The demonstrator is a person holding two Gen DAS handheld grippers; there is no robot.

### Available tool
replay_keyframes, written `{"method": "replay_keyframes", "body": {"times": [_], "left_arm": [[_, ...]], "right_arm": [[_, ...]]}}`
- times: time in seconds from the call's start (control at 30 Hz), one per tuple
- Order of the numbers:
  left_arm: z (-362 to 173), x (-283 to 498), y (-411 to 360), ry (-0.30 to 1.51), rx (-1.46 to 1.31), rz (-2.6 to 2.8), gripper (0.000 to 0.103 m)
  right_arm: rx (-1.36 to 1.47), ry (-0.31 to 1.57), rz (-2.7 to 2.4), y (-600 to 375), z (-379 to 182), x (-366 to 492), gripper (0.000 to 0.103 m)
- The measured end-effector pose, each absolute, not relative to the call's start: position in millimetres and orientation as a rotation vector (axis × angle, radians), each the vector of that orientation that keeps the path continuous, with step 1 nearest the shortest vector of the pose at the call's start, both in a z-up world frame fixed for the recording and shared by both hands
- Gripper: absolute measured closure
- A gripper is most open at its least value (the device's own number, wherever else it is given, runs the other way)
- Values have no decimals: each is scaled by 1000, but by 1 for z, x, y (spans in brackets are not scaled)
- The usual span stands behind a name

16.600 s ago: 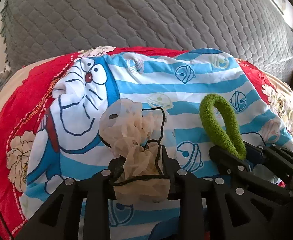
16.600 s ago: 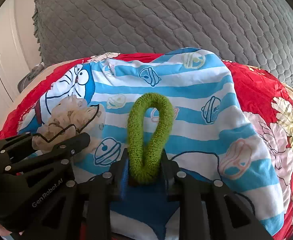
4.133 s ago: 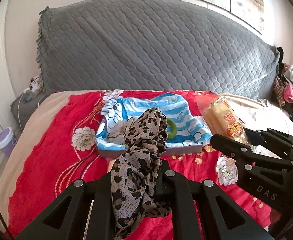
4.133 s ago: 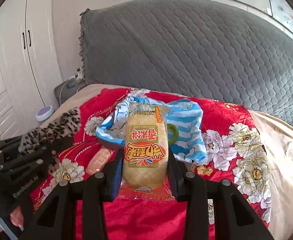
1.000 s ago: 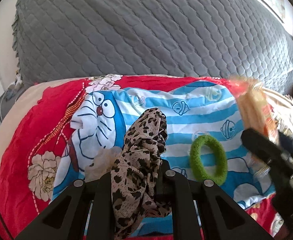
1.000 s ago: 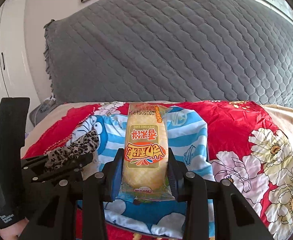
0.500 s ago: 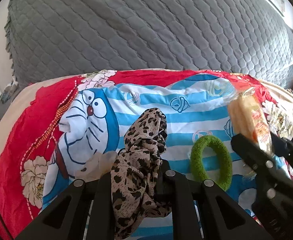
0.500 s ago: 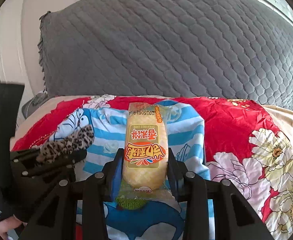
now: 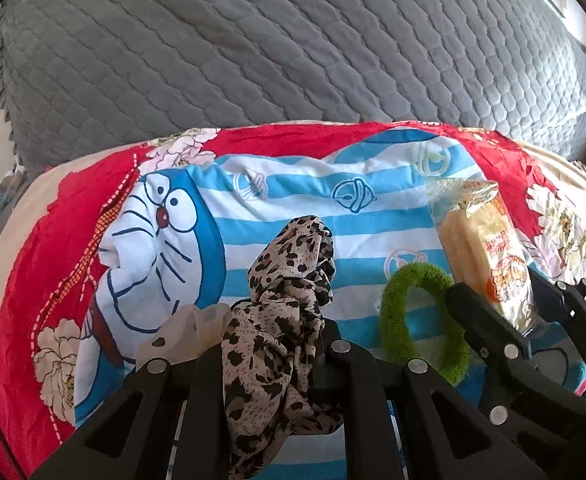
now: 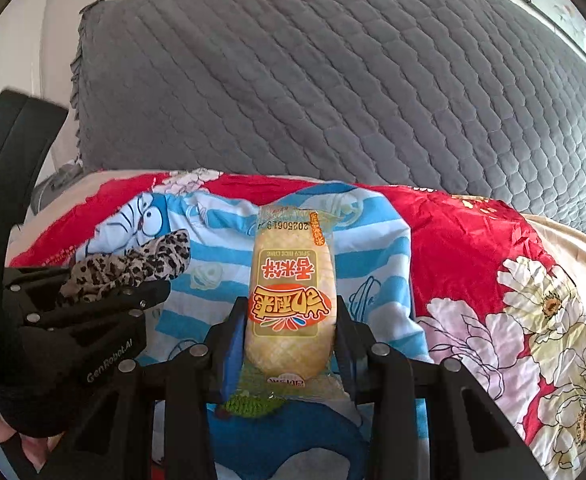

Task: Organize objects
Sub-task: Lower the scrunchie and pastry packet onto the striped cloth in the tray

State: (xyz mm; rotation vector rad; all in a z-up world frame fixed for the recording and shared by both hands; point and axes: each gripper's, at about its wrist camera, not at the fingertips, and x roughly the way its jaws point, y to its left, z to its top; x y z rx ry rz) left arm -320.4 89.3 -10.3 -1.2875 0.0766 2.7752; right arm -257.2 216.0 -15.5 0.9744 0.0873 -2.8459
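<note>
Left wrist view: the left gripper (image 9: 277, 344) is hanging over a blue-striped cartoon cloth (image 9: 277, 208), its jaws closed on a leopard-print scarf (image 9: 285, 312), which is bunching up between them and drooping down below the grip. A green hair band (image 9: 397, 320) is lying flat on the cloth just to the right of the scarf, and a pale beige scrunchie (image 9: 189, 328) is peeking out on the cloth just left of it, partly hidden by the gripper. The right gripper (image 9: 509, 308) is reaching in from the right with a yellow snack packet (image 9: 485, 248) clamped between its jaws, the packet sitting just beside the green band.

In the right wrist view, the right gripper (image 10: 291, 344) is squeezing the snack packet (image 10: 291, 288) around its lower half; the packet is standing up along the jaws with its print upside down. A bit of the green hair band (image 10: 253, 404) is showing under the packet's lower edge. The left gripper (image 10: 105, 292) is showing at the left, holding the scarf (image 10: 133, 268) over the cartoon cloth (image 10: 213, 248). The cloth is spread on a red flowered bedspread (image 10: 473, 264), with a grey quilted headboard (image 10: 333, 80) rising behind.
</note>
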Motion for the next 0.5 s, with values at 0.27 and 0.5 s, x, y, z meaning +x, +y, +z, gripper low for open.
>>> {"method": "replay_keyframes", "body": {"times": [0.27,0.5], "left_arm": [[-21,-325,90,65,-1338,2752,91],[-32,-328,96,94,-1397,2709,91]], "right_arm": [[1054,151,-2859,216,-30,-264,64],[1097,155,-2843,217,-37,-267,64]]}}
